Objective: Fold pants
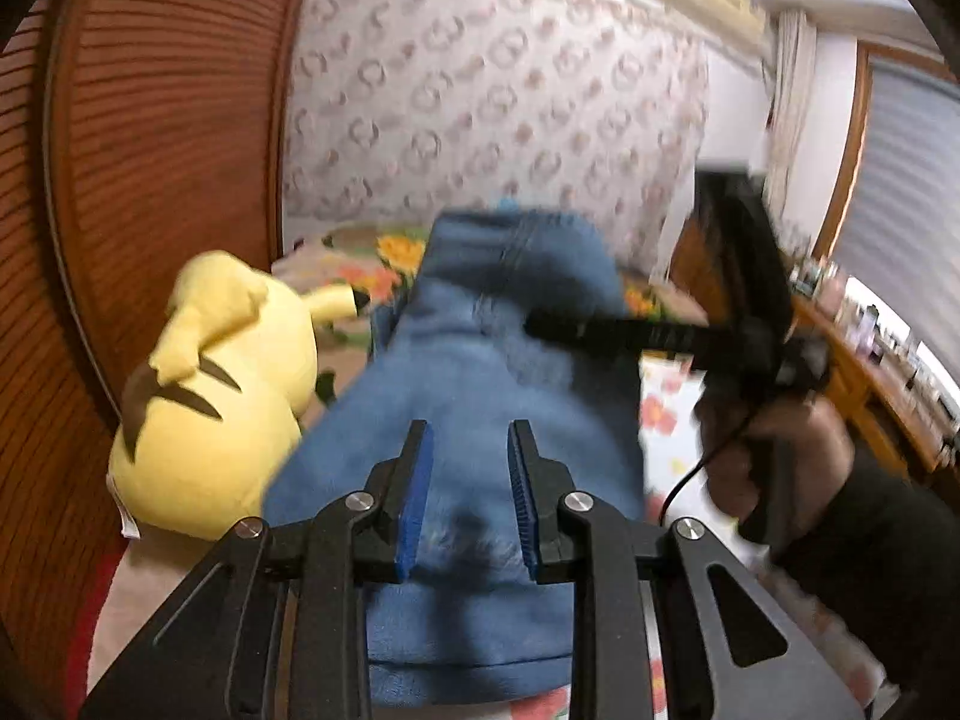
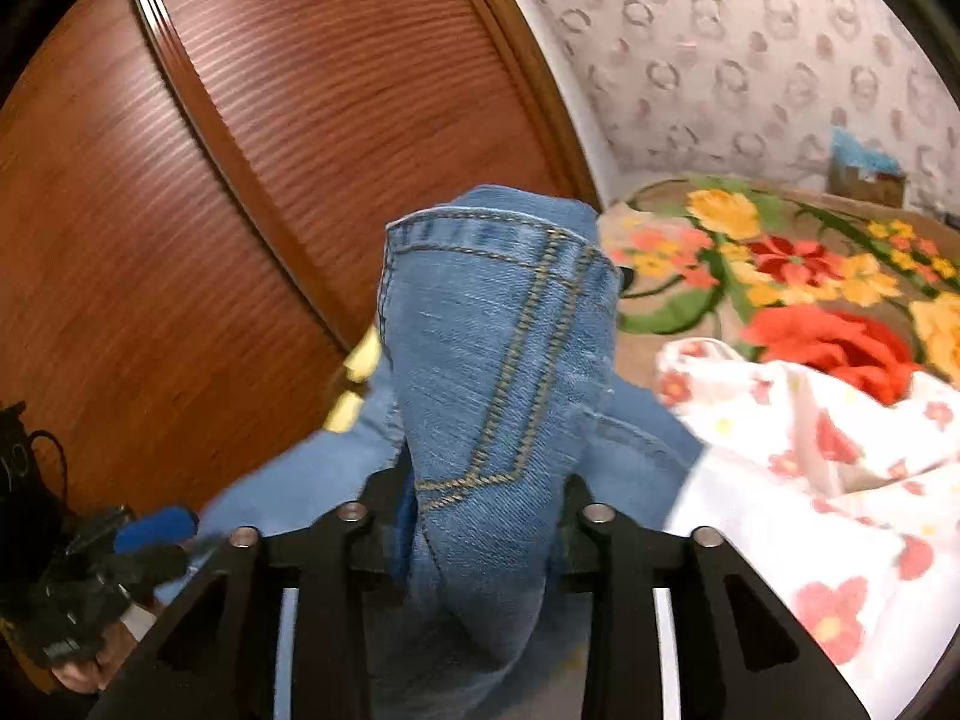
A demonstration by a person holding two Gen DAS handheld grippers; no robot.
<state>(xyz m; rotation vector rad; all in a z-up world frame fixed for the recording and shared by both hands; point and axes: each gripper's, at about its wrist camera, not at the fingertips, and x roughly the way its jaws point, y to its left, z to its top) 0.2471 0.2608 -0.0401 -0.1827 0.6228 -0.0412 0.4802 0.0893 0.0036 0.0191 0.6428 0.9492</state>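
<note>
Jeans (image 2: 498, 360) pinched in right tongs (image 2: 480, 516); left tongs (image 1: 469, 480) parted above denim.

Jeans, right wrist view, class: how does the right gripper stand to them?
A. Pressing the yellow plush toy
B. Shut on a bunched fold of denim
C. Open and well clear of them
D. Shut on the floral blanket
B: the right gripper has closed on a bunched fold of the jeans, the stitched denim standing up from between its fingers.
</note>
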